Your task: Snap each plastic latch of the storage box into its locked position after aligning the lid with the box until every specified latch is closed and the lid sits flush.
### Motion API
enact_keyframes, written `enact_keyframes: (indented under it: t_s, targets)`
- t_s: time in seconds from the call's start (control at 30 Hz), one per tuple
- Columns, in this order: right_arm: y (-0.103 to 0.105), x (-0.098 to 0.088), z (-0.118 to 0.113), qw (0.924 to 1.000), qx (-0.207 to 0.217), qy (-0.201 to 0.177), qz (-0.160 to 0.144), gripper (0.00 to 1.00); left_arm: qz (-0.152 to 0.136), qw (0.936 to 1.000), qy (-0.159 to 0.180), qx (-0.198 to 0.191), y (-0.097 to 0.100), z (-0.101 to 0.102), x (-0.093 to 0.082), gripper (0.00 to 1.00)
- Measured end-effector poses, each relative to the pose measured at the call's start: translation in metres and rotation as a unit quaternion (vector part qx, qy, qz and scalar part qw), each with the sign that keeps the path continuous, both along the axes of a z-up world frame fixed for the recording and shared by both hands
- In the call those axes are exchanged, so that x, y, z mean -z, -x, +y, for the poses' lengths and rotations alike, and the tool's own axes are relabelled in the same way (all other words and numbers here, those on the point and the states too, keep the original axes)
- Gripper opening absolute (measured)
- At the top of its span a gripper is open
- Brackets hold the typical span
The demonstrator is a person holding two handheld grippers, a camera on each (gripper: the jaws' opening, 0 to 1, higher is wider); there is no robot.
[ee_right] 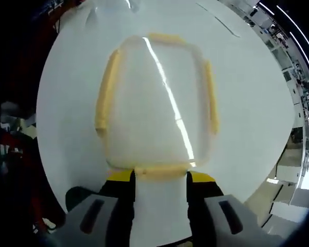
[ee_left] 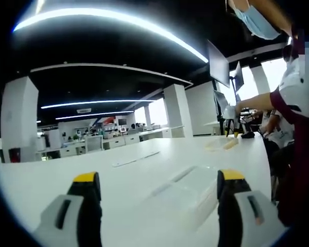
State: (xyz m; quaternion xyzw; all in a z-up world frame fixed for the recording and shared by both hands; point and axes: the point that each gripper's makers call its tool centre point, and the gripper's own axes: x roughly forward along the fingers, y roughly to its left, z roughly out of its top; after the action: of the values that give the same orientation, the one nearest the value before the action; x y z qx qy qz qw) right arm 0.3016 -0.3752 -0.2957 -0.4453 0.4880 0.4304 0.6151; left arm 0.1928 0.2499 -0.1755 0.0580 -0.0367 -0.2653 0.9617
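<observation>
Hovering wide-jawed at the lower centre of its frame, the right tool (ee_right: 160, 177) brackets the near yellow latch (ee_right: 161, 171) of a clear, light, slippery-looking storage box (ee_right: 155, 98) on the white bench (ee_right: 247, 103); press that stiff latch, while the left tool (ee_left: 158, 182) gapes idle.

Left gripper view: low, level over the white table (ee_left: 144, 180). Right gripper view: close, looking down on the storage box (ee_right: 157, 103). Both views share the table.
</observation>
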Motion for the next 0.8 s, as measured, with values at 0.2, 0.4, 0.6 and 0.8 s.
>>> enact_keyframes:
  t_s: [0.2,0.4,0.6,0.8]
  targets:
    - [-0.0025,0.0006,-0.0007,0.9999,-0.008,0.011,0.003,0.38,0.000,1.0000,0.001,-0.003,0.0008,0.0009,0.0009,0.92]
    - [-0.0047,0.0009,0.0010,0.9998,-0.017,0.008,0.002,0.38,0.000,1.0000,0.001,-0.004,-0.0001,0.0015,0.0014,0.92]
    - [-0.0065,0.0009,-0.0014,0.9997,-0.023,0.011,0.000,0.38,-0.001,1.0000,0.002,-0.002,-0.0013,-0.0003,0.0012,0.92]
    - [-0.0028,0.0006,0.0014,0.9996,-0.026,0.012,0.000,0.38,0.001,1.0000,0.004,0.000,-0.0025,-0.0018,0.0020,0.92]
